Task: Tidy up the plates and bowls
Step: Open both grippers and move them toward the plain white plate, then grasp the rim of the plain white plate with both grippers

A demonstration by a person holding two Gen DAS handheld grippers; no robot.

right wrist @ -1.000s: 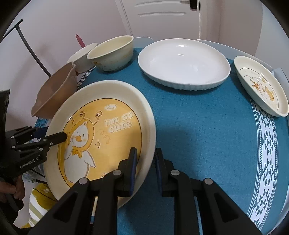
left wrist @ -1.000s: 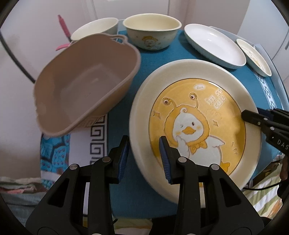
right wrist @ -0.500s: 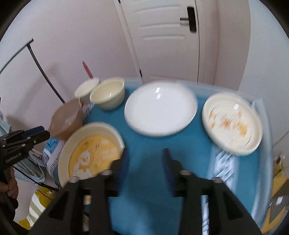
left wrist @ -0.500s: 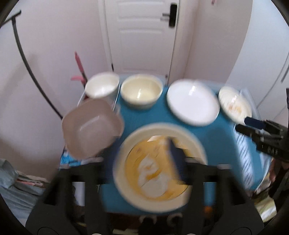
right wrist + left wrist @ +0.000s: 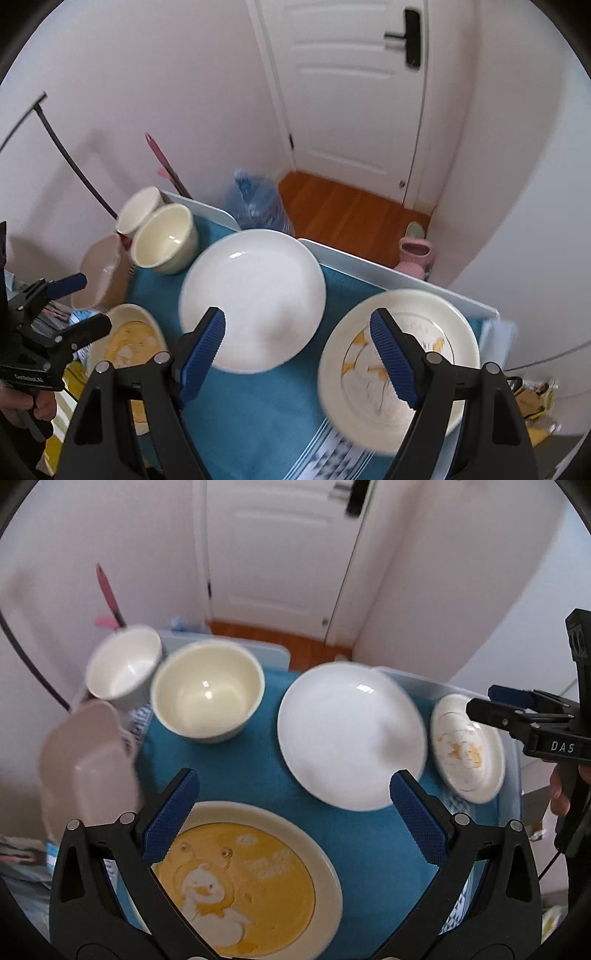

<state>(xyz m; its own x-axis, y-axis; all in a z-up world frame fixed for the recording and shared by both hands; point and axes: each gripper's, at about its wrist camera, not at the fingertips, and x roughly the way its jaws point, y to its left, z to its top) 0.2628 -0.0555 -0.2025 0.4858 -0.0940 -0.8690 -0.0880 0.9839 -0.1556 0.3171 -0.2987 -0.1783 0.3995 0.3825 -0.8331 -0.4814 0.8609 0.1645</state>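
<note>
The big cream plate with a yellow duck [image 5: 243,882] lies flat on the blue cloth near me, under my open, empty left gripper [image 5: 291,805]; it also shows in the right wrist view [image 5: 129,341]. A plain white plate [image 5: 351,734] [image 5: 253,297] lies mid-table. A small duck plate [image 5: 467,746] [image 5: 399,365] lies at the right, below my open, empty right gripper [image 5: 297,347]. A cream bowl [image 5: 207,694] [image 5: 164,240] and a white bowl [image 5: 123,666] [image 5: 140,208] stand at the far left. A brown plastic basin [image 5: 88,771] [image 5: 101,275] hangs over the left edge.
The table [image 5: 258,424] has a blue cloth and pale raised edges [image 5: 388,273]. Beyond it are a water jug [image 5: 256,205], a pink slipper [image 5: 415,254], a wooden floor, a white door and a pink-handled tool [image 5: 107,594] against the wall.
Both grippers let go of the big duck plate, opened wide and rose well above the table. The plate now lies flat on the cloth.
</note>
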